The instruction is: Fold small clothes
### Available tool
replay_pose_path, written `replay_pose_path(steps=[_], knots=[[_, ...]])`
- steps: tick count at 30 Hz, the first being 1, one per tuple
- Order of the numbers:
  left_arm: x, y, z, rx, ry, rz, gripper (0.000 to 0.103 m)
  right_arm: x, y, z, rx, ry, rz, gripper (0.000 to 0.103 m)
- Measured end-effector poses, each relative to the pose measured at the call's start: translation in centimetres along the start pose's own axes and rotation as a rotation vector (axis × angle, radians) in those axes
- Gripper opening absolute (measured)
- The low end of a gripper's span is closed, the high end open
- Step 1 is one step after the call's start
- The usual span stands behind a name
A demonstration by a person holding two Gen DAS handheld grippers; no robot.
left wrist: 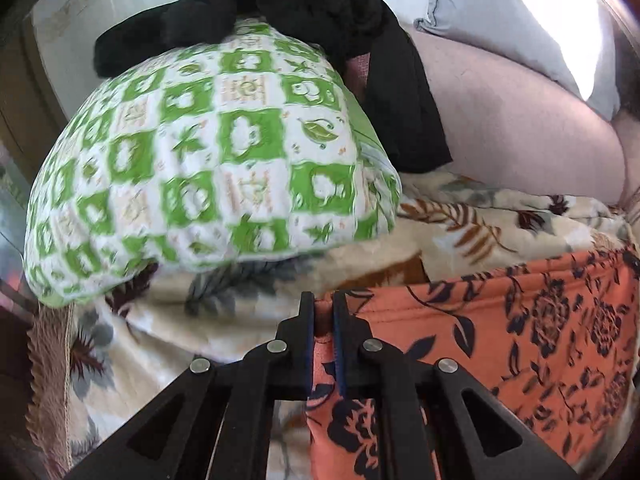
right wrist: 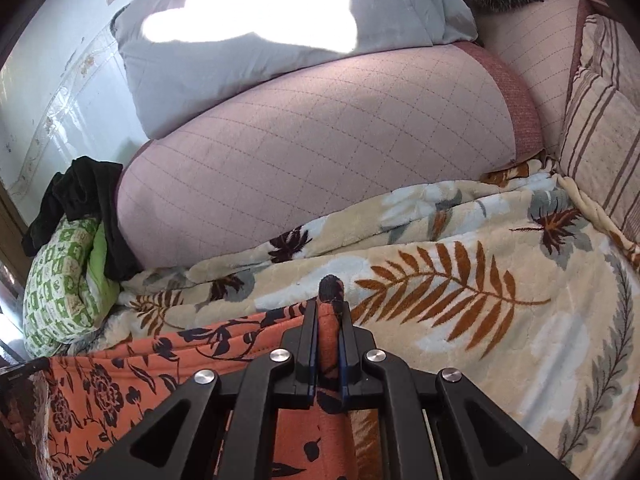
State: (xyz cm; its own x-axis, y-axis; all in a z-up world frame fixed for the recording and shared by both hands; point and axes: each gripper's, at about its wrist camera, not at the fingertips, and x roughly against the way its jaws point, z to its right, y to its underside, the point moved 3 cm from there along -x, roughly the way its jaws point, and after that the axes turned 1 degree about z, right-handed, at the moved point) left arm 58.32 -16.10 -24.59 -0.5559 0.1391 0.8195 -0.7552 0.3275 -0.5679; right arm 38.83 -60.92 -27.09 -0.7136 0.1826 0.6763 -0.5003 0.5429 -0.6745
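orange floral-print garment stretched over leaf-patterned fleece blanket | left tongs and right tongs each clamped on an edge | risk: thin pinch slips, hem sags

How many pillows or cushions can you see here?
3: green checked pillow at left, pale blue pillow atop the pink sofa back, striped cushion at right. Others may be hidden.

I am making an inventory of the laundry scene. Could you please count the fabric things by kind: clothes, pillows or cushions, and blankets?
Clothes: 2 (orange floral garment, black garment)
Pillows or cushions: 4 (green checked pillow, grey pillow, pink quilted cushion, striped cushion)
Blankets: 1 (leaf-print blanket)
Total: 7
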Motion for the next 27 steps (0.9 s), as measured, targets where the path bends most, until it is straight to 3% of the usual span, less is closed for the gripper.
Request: replay_pose_path(steps=[3,5,9,11,12,13,15,18,20,23,24,26,27], knots=[[-4.3,1.0,0.9,-0.032,-0.124,-0.069,0.011,-4.2,2.0,1.8,-0.078,0.005,-0.137,0.01],[-5.7,2.5,0.3,-0.008,-0.15,-0.092,0.011,-6.0,3.4,3.4,-0.14,-0.047,-0.21,0.01],[-2.5,4.7,-3.1,0.163,-0.106,-0.006,0.014,-3.3,3.6,8.2,-0.381,-0.183,-0.103,0.023],[0.5,5.9,-3.9,0.193,-0.096,0.047,0.026,-0.4,3.2,10.3,-0.461,-0.196,-0.022,0.034],[1.9,6.7,-3.6,0.19,-0.067,0.054,0.03,1.5,3.2,10.9,-0.477,-0.201,0.013,0.049],[3.4,7.8,-3.2,0.191,-0.034,0.064,0.03,3.0,3.3,11.0,-0.472,-0.212,0.036,0.059],[5.7,9.8,-2.0,0.188,0.032,0.077,0.033,6.0,4.1,9.7,-0.4,-0.27,0.029,0.059],[7.8,13.4,0.3,0.17,0.067,0.085,0.047,8.4,7.1,4.8,-0.207,-0.256,-0.069,0.059],[7.1,15.5,1.3,0.171,0.038,0.073,0.049,9.4,10.3,1.4,-0.102,-0.273,-0.132,0.056],[3.1,18.6,0.9,0.199,-0.027,-0.074,0.053,9.5,15.0,-1.4,-0.011,-0.24,-0.194,0.048],[1.6,19.9,-0.2,0.248,-0.011,-0.114,0.066,8.7,16.8,-1.6,0.006,-0.217,-0.23,0.048],[1.6,20.8,-1.9,0.359,0.07,-0.077,0.07,7.0,19.8,-0.5,0.031,-0.123,-0.292,0.048],[2.1,20.9,-2.0,0.365,0.078,-0.089,0.07,7.2,20.4,-0.2,0.057,-0.114,-0.256,0.047]])
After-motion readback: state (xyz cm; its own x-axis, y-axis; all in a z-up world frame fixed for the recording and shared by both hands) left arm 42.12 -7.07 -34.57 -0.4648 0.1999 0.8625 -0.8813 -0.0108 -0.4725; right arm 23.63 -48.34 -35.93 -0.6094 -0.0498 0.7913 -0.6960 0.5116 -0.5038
